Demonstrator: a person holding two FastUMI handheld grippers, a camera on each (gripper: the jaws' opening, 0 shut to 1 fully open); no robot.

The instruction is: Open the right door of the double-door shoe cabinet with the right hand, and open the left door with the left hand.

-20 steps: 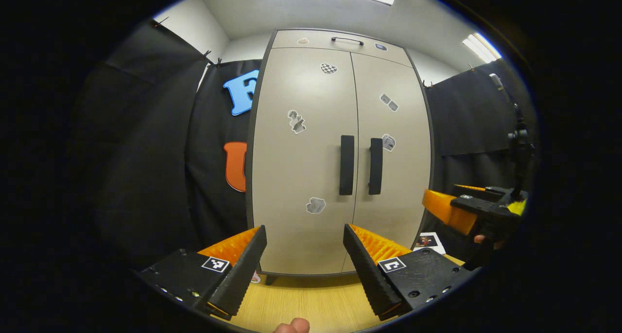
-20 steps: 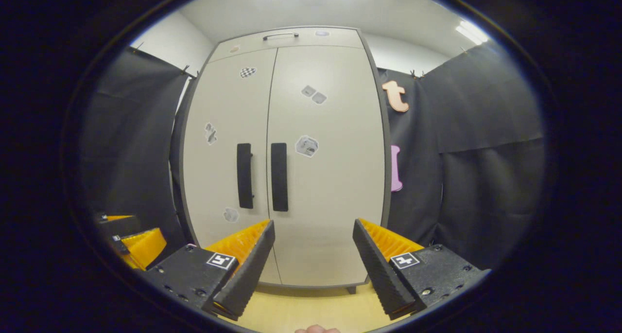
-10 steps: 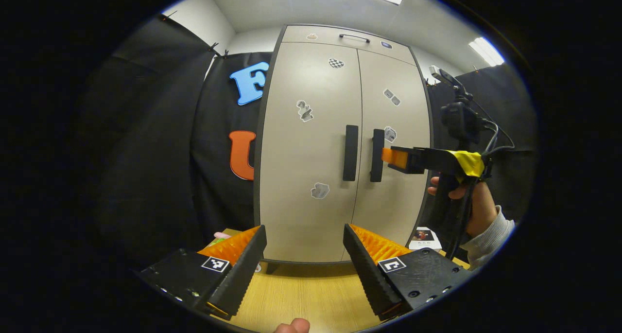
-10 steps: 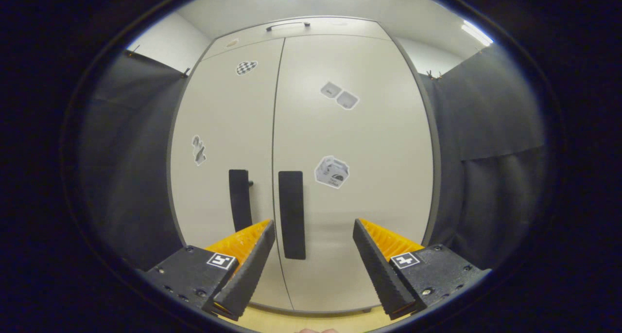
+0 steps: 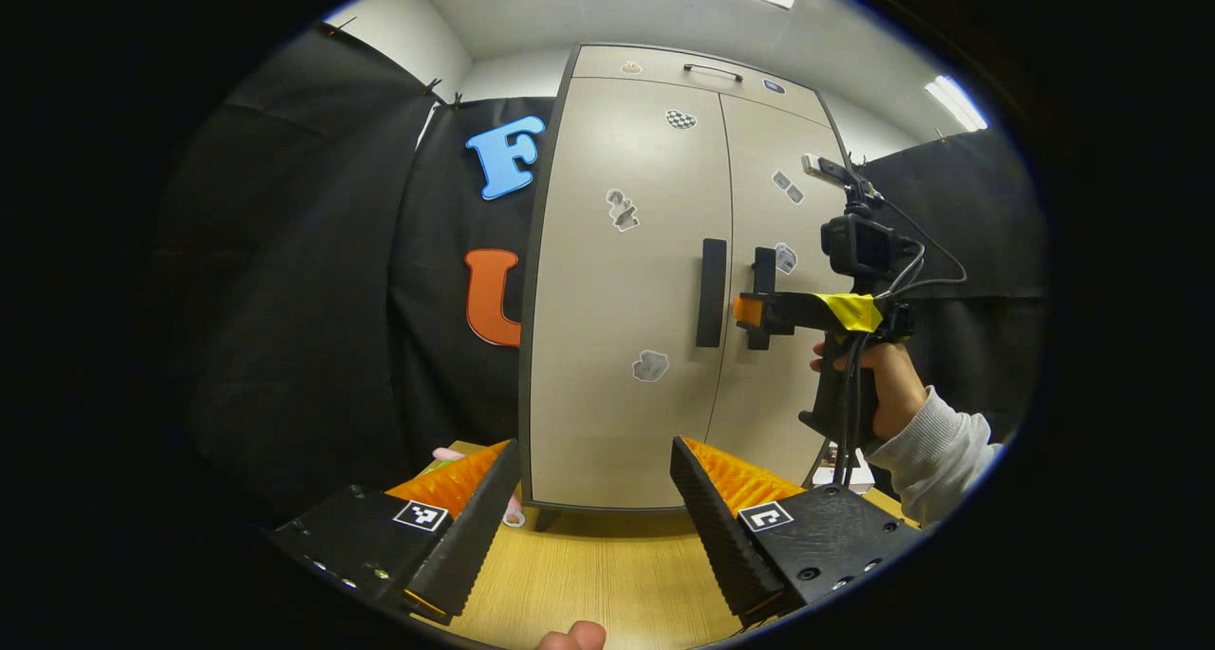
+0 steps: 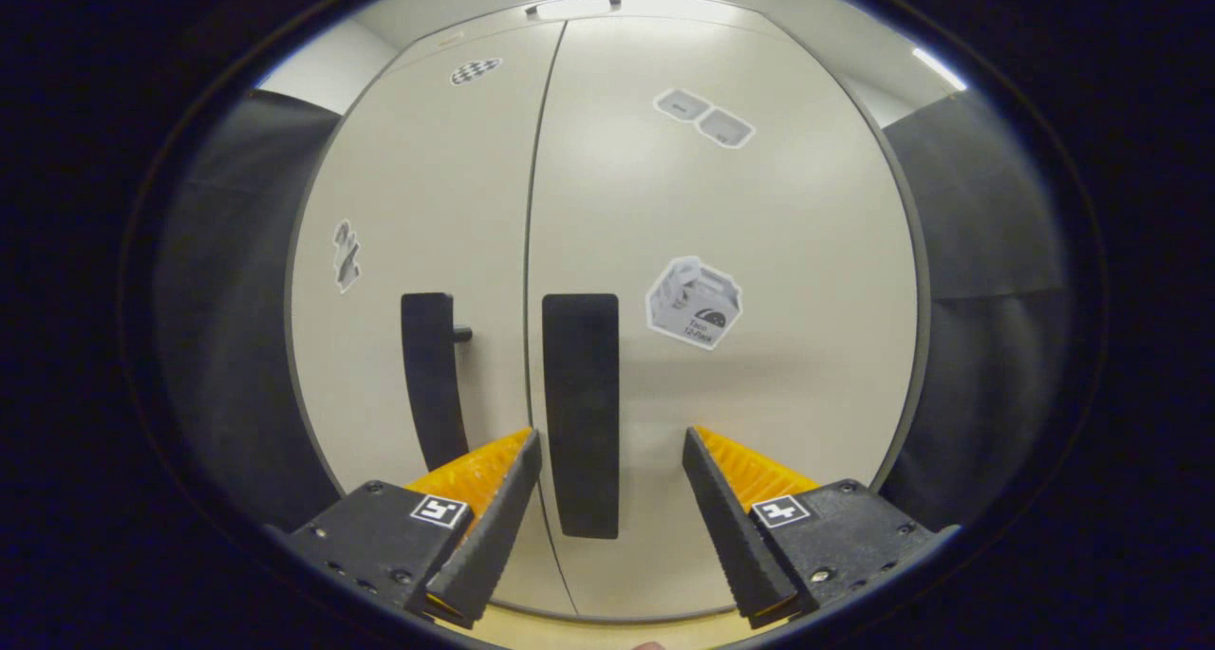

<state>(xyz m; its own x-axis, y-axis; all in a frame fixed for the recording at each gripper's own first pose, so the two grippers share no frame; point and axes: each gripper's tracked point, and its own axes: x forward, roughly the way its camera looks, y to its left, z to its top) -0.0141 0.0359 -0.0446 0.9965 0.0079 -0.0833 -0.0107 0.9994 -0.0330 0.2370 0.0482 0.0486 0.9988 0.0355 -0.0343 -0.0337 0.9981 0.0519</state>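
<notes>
Black right door handle (image 6: 580,413) stands lower centre, between the right gripper (image 6: 607,498)'s spread jaws, untouched. The left gripper (image 5: 593,508)'s jaws gape, well apart from the closed cabinet (image 5: 617,346).

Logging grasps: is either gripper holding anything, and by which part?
Nothing held. The right gripper is open before the right door handle; the left gripper is open.

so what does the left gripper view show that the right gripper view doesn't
The left gripper view takes in the right gripper from the side, held by a hand at the right door's handle, plus the wooden floor and the cabinet's top drawer. The right gripper view gives a close look at that handle, standing between its open fingers, not yet clamped. Both show the shoe cabinet with both doors closed and the left door's handle.
</notes>
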